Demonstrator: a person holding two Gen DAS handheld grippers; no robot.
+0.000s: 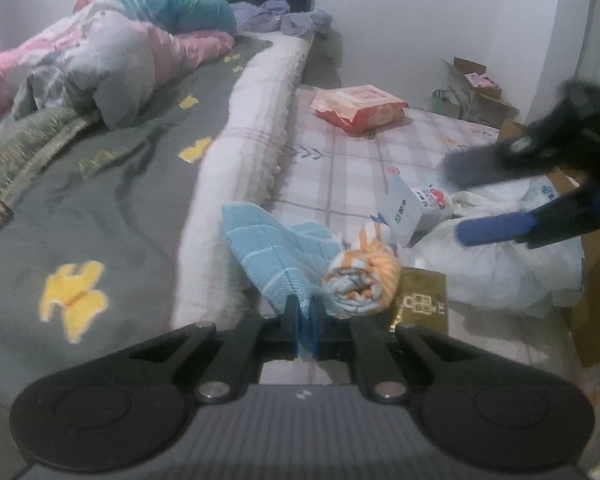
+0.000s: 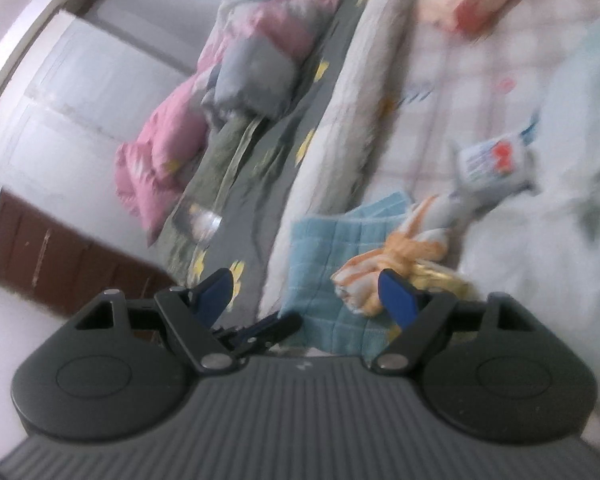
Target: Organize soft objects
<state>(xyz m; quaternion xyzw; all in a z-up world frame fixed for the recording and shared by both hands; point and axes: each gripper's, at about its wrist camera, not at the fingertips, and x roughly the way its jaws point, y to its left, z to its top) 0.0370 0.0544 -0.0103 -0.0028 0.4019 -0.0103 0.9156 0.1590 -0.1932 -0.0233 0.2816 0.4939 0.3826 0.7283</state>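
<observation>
A light blue towel (image 1: 272, 254) hangs over the edge of the plaid mattress, beside a rolled orange and white cloth (image 1: 362, 278). My left gripper (image 1: 305, 320) is shut on the lower edge of the blue towel. My right gripper (image 2: 308, 292) is open and empty, blurred, just above the blue towel (image 2: 340, 240) and the orange cloth (image 2: 384, 276); it also shows in the left wrist view (image 1: 472, 200) at the right, above white bedding (image 1: 512, 268).
A grey quilt with yellow shapes (image 1: 100, 208) covers the bed, with a pink and grey duvet (image 1: 100, 60) heaped on it. On the plaid mattress (image 1: 340, 160) lie a red wipes pack (image 1: 358, 106) and a white packet (image 1: 416, 208). A gold box (image 1: 420, 300) sits by the cloth. Cardboard boxes (image 1: 476, 88) stand at the wall.
</observation>
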